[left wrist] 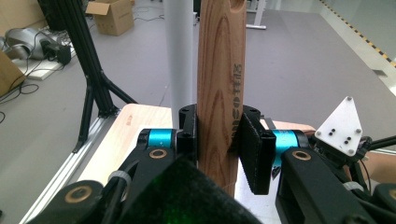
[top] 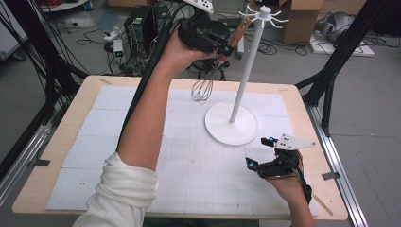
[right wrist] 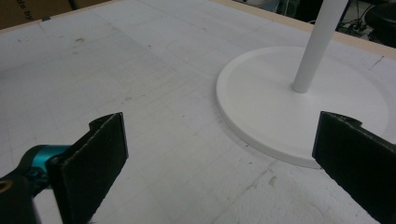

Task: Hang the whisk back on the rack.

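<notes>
A whisk (top: 202, 90) with a wooden handle (left wrist: 219, 93) hangs high over the table, wire head down. My left gripper (top: 223, 48) is shut on that handle, its pads (left wrist: 256, 154) pressing both sides. The handle's top reaches up beside the hooks (top: 265, 15) of a white stand (top: 247, 75) whose round base (top: 231, 124) sits on the mat. The stand's pole (left wrist: 180, 56) rises right behind the handle in the left gripper view. My right gripper (top: 259, 152) rests low at the table's right, jaws wide open with nothing between them, next to the base (right wrist: 280, 102).
A white gridded mat (top: 142, 142) covers the wooden table (top: 61, 137). Black frame legs (top: 340, 52) stand at the right and left edges. Behind the table are cardboard boxes (top: 302, 19), cables and equipment on the floor.
</notes>
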`<state>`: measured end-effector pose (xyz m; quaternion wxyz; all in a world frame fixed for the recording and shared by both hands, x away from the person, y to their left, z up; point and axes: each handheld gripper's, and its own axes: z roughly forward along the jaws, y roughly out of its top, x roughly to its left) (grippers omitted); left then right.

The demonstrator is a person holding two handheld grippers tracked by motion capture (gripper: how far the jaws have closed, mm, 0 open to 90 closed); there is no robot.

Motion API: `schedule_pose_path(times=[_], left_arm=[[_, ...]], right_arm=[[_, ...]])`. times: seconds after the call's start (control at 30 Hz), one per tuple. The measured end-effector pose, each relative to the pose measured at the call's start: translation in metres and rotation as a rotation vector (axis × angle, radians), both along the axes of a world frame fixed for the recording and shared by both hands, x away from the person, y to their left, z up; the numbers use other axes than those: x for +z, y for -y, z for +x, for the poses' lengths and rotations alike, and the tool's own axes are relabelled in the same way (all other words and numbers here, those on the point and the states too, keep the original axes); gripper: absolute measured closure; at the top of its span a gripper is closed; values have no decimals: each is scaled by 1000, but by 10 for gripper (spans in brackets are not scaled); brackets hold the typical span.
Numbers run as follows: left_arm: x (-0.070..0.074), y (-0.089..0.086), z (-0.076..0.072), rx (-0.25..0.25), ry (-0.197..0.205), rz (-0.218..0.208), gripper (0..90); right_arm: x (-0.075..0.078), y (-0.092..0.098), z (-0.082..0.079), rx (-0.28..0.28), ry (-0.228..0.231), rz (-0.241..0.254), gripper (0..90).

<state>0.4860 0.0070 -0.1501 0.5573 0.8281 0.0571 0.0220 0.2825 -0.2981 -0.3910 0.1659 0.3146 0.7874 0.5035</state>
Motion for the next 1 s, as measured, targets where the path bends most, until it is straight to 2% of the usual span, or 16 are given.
schedule_pose_path(times=[0.4, 0.63, 0.67, 0.8, 1.0], left_arm=[[-3, 13, 6, -26, -14, 10, 705], [-3, 12, 6, -12, -20, 13, 696], [-3, 12, 6, -2, -16, 20, 691], [-6, 11, 8, 39, -38, 42, 623], [-8, 6, 6, 36, -47, 31, 570]], right_arm=[[0, 2, 0, -4, 6, 1, 23], [1, 3, -1, -3, 6, 2, 23], [1, 3, -1, -3, 8, 2, 23], [1, 2, -1, -2, 6, 2, 23], [1, 2, -2, -2, 6, 4, 23]])
